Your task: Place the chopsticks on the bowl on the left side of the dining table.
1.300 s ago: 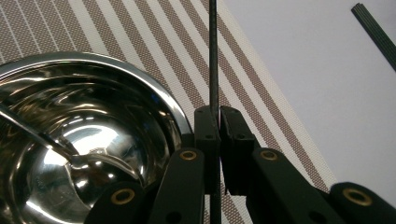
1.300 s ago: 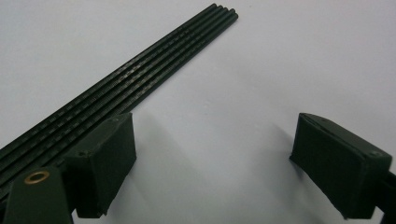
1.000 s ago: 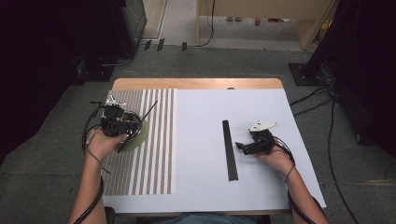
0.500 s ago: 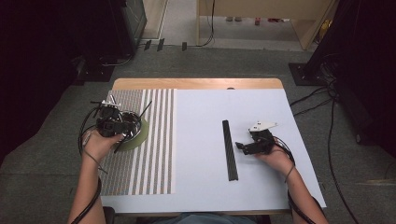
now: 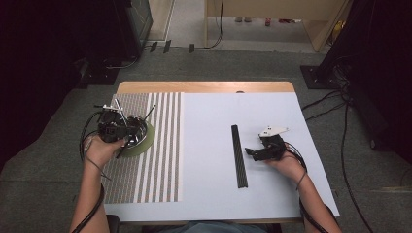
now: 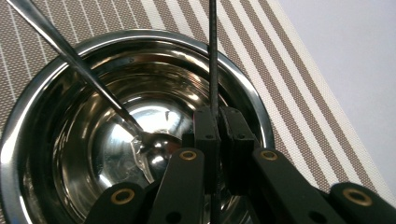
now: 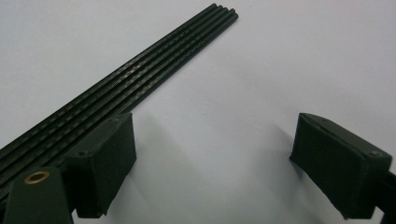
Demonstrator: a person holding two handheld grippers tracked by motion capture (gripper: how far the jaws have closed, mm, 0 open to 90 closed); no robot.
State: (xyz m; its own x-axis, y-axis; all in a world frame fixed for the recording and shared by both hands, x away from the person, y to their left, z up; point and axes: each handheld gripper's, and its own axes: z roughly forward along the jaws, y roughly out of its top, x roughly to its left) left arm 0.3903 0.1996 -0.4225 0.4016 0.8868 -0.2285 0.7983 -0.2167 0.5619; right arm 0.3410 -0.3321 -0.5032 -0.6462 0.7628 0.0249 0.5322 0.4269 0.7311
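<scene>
A shiny steel bowl point(image 5: 139, 130) point(image 6: 60, 154) rests on a green round mat point(image 5: 147, 142) on the striped placemat point(image 5: 160, 165). A metal spoon point(image 5: 119, 108) point(image 6: 84, 70) leans inside it, handle pointing out over the rim. My left gripper point(image 5: 126, 132) point(image 6: 217, 126) hovers over the bowl, shut on a thin black chopstick point(image 5: 151, 110) point(image 6: 213, 56) that sticks out past the far rim. A bundle of black chopsticks point(image 5: 238, 155) point(image 7: 140, 70) lies on the white table cover. My right gripper point(image 5: 250, 152) point(image 7: 212, 154) rests just right of the bundle, open and holding nothing.
The white cover point(image 5: 209, 145) spreads across the middle and right of the wooden table point(image 5: 204, 87). Cables trail from both grippers and lie on the grey floor point(image 5: 335, 102) at the right. Dark equipment stands at both back corners.
My left gripper with the chopstick has shifted slightly left and toward the person over the bowl. The right gripper has not moved.
</scene>
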